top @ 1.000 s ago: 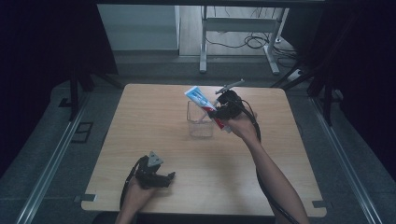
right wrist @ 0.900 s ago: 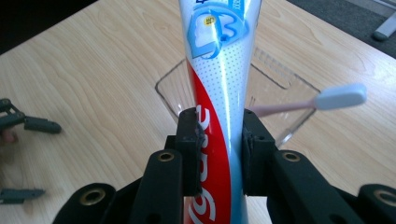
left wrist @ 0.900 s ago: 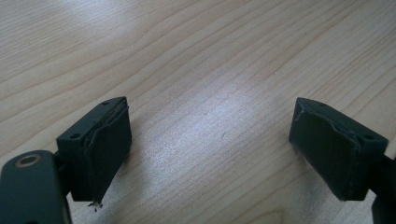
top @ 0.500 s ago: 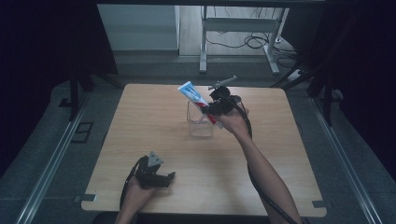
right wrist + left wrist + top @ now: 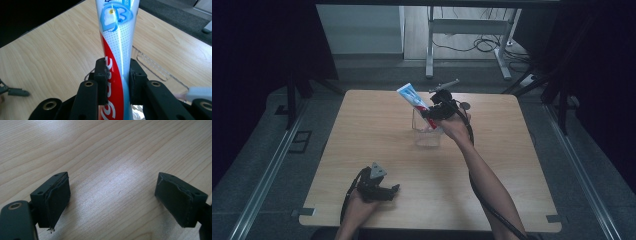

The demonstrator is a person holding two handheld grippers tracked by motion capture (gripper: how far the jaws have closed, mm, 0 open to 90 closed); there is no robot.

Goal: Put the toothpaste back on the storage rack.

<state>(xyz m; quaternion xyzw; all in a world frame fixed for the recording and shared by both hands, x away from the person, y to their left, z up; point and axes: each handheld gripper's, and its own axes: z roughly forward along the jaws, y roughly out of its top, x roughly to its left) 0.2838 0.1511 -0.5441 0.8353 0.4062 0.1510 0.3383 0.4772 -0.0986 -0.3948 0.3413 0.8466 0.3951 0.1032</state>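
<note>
Wooden table [image 5: 362,145]: my right gripper [image 5: 117,82] clamped the tube [image 5: 117,45], long axis running straight out ahead between its jaws.
My left gripper [image 5: 112,200] sat wide open, farther from the cup [image 5: 428,131].

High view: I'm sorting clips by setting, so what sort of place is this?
Probably a lab or recording workspace, not a home: a bare wooden table, black curtains around it, and loose floor cables by a metal stand.
</note>
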